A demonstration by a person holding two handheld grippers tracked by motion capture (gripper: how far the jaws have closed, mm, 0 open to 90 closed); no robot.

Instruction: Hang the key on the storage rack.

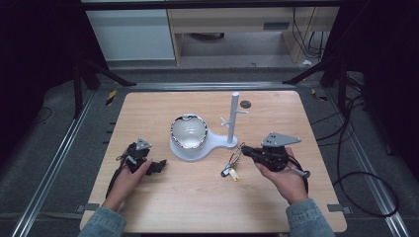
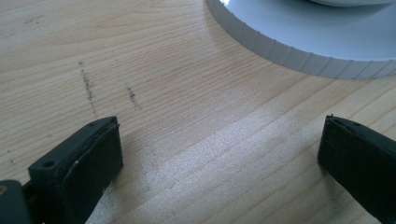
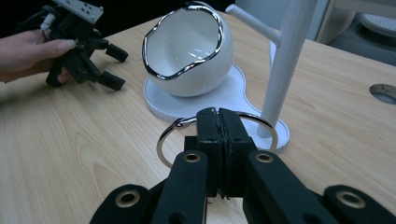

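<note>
My right gripper (image 3: 218, 116) is shut on a metal key ring (image 3: 159, 142), which it holds just above the table. In the high view the right gripper (image 1: 245, 150) sits right of centre, and the ring's keys and small tags (image 1: 230, 173) hang down to the wood. A white stand (image 1: 212, 143) carries a white bowl with a chrome rim (image 1: 188, 131) and an upright post with short pegs (image 1: 234, 116). My left gripper (image 1: 160, 165) rests on the table left of the stand. Its jaws stand wide apart with bare wood between them (image 2: 219, 154).
The stand's ribbed white base (image 2: 299, 42) lies just ahead of the left gripper. A dark round hole (image 1: 245, 104) marks the table behind the post. The wooden table (image 1: 197, 197) ends in metal rails and dark floor with cables on both sides.
</note>
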